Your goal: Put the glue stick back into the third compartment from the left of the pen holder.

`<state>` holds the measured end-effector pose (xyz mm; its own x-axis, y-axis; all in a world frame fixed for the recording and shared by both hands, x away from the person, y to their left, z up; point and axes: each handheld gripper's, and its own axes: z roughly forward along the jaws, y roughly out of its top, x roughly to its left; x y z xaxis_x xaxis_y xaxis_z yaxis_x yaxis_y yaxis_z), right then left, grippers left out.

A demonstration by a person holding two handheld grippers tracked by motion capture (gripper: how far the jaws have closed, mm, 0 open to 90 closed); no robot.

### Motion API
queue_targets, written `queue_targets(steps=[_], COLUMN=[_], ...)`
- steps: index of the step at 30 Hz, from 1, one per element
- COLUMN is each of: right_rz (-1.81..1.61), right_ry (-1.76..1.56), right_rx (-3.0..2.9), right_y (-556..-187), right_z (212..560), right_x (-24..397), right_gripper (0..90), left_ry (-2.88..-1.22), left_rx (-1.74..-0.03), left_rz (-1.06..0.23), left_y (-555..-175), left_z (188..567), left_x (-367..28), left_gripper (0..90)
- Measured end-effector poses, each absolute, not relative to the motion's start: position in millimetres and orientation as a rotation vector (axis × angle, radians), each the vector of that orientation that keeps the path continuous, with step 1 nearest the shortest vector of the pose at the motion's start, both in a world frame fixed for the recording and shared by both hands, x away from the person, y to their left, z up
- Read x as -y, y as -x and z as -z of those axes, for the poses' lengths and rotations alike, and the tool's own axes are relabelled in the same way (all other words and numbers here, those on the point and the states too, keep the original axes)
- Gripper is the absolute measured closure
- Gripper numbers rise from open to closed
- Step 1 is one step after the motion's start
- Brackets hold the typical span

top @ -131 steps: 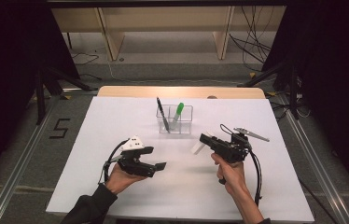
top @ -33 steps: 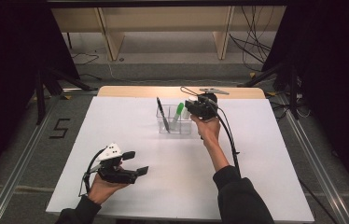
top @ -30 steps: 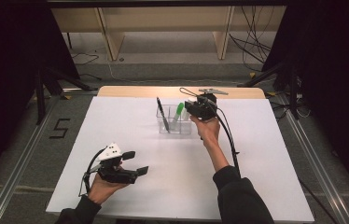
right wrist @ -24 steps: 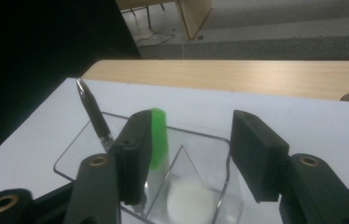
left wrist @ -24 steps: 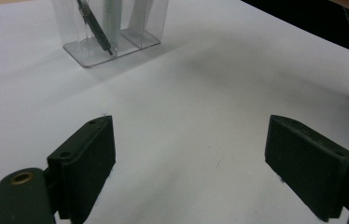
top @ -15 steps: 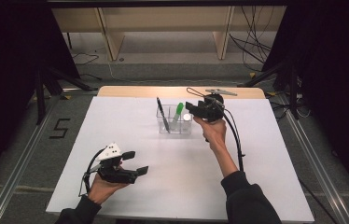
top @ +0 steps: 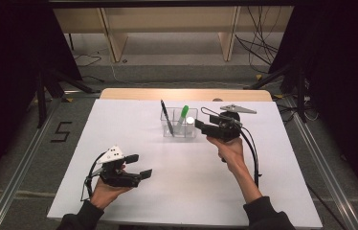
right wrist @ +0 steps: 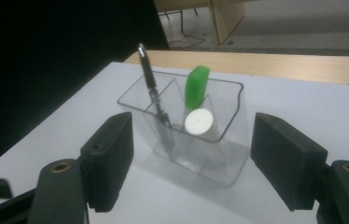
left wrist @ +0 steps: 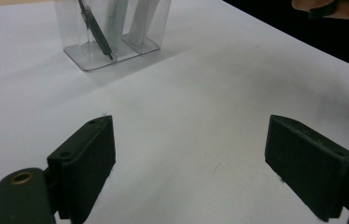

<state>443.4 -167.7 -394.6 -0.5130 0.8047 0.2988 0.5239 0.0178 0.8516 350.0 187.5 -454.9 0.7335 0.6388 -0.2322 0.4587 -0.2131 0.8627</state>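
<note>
- Right tongs (top: 200, 125) have pulled back from over the clear organizer (top: 179, 128) and now sit just right of it; jaws have just been opening, nothing between them.
- White-capped marker (right wrist: 199, 122) stands in the organizer beside green marker (right wrist: 196, 85) and black pen (right wrist: 153, 91).
- Left tongs (top: 138, 166) unchanged: wide open, empty, low over the counter (top: 186, 182).

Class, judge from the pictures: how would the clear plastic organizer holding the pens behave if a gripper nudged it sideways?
The clear organizer looks thin-walled and light, so it would probably slide on the smooth white table. The tall black pen leans above its rim, so a high nudge might tip it.
</note>
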Motion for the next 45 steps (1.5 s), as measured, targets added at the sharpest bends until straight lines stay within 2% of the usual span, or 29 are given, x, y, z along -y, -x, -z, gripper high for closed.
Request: queue_targets(steps=[14,45], right_rz=[-1.448,-1.487], right_ry=[-1.205,-1.147], right_rx=[-2.080,-2.093], right_y=[-391,-316], right_z=[401,442], right_x=[176,206], right_gripper=[27.0,23.5], left_ry=[-1.843,-1.847], left_rx=[-0.850,-0.810], left_rz=[-0.207,-0.209], left_y=[-354,-340], left_z=[454,453], left_x=[-186,-191], left_gripper=[15.8,15.8])
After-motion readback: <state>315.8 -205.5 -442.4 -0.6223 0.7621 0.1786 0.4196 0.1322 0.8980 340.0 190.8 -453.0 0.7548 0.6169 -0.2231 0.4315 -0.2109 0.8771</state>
